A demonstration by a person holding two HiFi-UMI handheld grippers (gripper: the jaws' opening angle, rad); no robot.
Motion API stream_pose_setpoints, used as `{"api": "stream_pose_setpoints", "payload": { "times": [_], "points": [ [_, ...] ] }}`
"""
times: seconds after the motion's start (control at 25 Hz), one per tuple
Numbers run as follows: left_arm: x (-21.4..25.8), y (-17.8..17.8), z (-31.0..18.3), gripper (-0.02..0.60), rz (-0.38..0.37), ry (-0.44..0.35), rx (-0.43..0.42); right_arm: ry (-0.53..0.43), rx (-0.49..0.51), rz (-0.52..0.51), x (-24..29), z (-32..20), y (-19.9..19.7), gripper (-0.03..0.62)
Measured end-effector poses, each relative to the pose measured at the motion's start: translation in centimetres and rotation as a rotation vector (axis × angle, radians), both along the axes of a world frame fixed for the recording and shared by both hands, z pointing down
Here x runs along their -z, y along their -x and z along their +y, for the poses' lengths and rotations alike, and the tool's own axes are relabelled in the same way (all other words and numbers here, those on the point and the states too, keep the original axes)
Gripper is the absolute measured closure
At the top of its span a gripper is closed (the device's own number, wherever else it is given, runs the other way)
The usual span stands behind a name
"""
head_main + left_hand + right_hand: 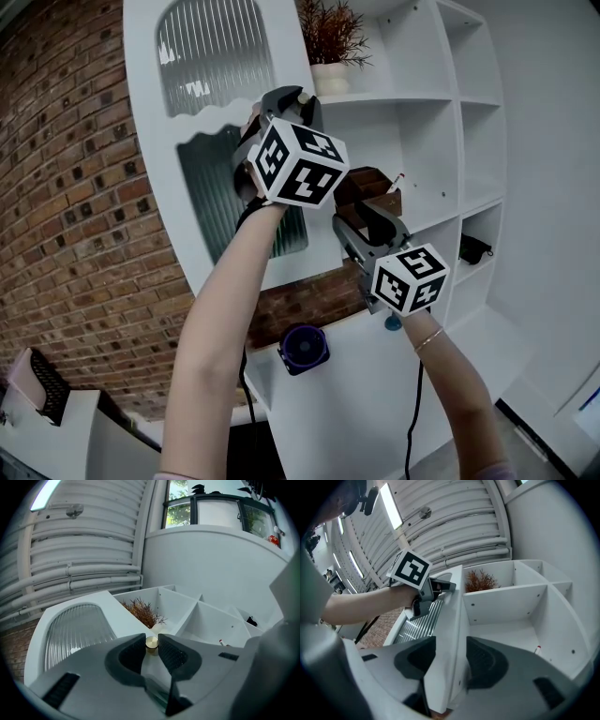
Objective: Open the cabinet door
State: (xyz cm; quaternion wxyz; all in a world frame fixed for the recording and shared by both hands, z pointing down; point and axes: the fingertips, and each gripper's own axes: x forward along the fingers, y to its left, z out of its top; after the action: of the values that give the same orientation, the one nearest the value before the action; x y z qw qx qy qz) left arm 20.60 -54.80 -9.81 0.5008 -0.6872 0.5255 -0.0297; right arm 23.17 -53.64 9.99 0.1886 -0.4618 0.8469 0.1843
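cabinet door stands swung out from the white cabinet, with the shelves showing beside it. left gripper: fingers nipped onto the brass knob, the natural pull point. right gripper: fingers wide apart astride the door's free edge, not clearly pinching. it is likely there to steady the swing.

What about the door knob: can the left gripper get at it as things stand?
Yes, it seems so: the left gripper has its jaws closed on the knob at the cabinet door edge, with nothing else in the way.
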Motion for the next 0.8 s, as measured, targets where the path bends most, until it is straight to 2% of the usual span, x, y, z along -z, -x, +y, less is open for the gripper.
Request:
{"api": "stream_pose_setpoints", "payload": {
  "times": [0.36,0.8],
  "points": [
    [0.0,0.0,2.5,0.502,0.009,-0.013,-0.053,0.010,0.036,-0.006,-0.1,1.1,0.2,0.388],
    [-0.1,0.1,5.5,0.506,0.010,-0.041,-0.090,0.046,0.175,-0.015,-0.9,2.3,1.6,0.358]
  ]
}}
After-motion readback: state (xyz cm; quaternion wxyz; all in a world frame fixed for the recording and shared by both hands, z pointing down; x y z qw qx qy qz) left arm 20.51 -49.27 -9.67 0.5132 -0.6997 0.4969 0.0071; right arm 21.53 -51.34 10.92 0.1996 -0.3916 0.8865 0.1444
